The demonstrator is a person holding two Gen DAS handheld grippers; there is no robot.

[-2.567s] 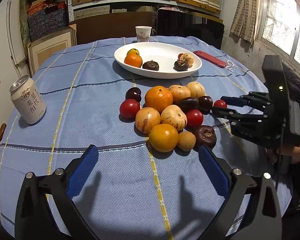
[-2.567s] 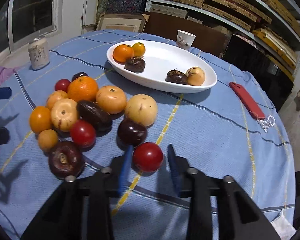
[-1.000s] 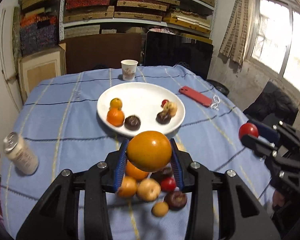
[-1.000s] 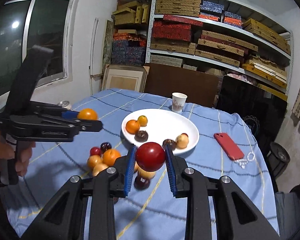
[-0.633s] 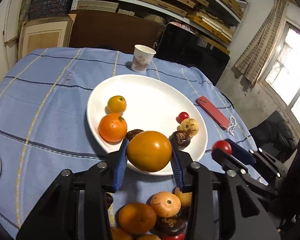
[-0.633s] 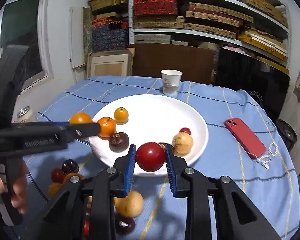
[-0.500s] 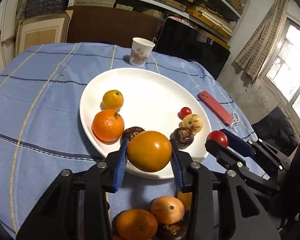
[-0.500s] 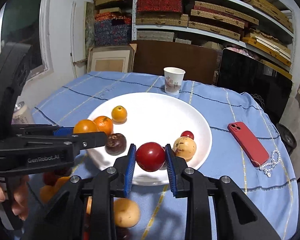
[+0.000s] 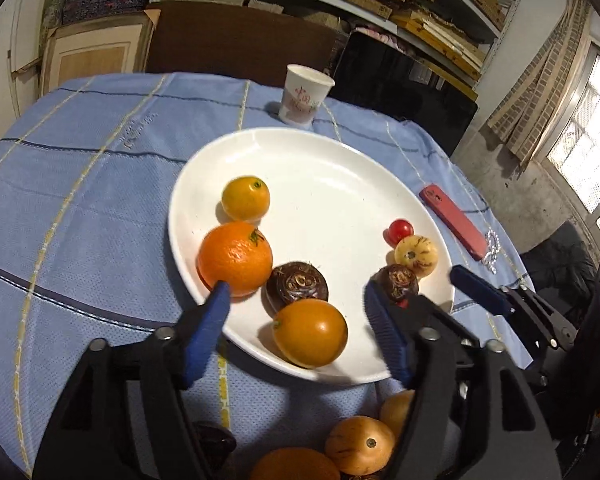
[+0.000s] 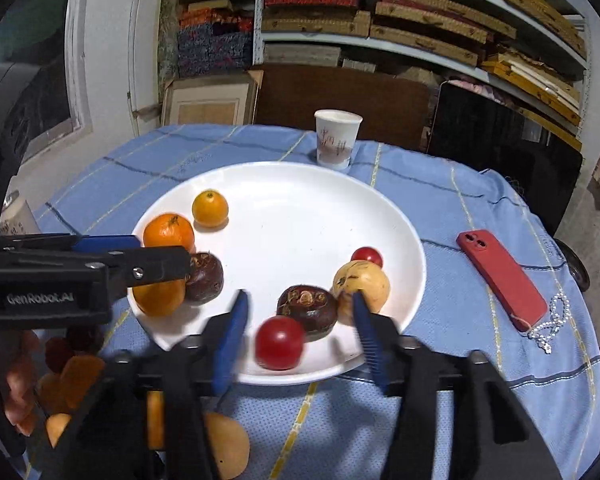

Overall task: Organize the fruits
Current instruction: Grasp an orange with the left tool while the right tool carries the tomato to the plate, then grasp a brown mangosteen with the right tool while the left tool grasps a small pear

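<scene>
- Blue checked cloth covers the round counter (image 9: pixel 80 208), which carries everything else; the white plate (image 9: pixel 340 168) sits near its middle and serves as the landmark.
- White plate: oval and shallow, holding fruit along its near-left and near-right parts, with its far half bare.
- Left tongs (image 9: pixel 296 320): spread wide apart and gripping nothing, poised over the plate's near rim with the blue pads on either side of a smooth orange fruit (image 9: pixel 310 332).
- Right tongs (image 10: pixel 298 332): also wide apart and empty, over the plate's near rim, with a red tomato (image 10: pixel 279 343) lying on the plate between the pads, slightly blurred.
- Red phone (image 10: pixel 502 274): flat on the cloth to the right of the plate, a beaded strap at its near end.
- Paper cup (image 9: pixel 304 94): upright just beyond the plate's far rim.
- Mandarin (image 9: pixel 235 258): on the plate's left side, with a smaller yellow-orange citrus (image 9: pixel 245 198) just behind it.
- Smooth orange fruit: on the plate by the near rim, touching a dark brown fruit (image 9: pixel 297 284) that sits beside the mandarin.
- Second dark brown fruit (image 10: pixel 308 306): on the plate's near-right part, beside a pale yellow fruit (image 10: pixel 362 284) and a small cherry tomato (image 10: pixel 366 257) behind that.
- Loose fruits (image 9: pixel 360 444): orange and yellowish ones on the cloth in front of the plate's near rim, partly hidden by the left tongs.
</scene>
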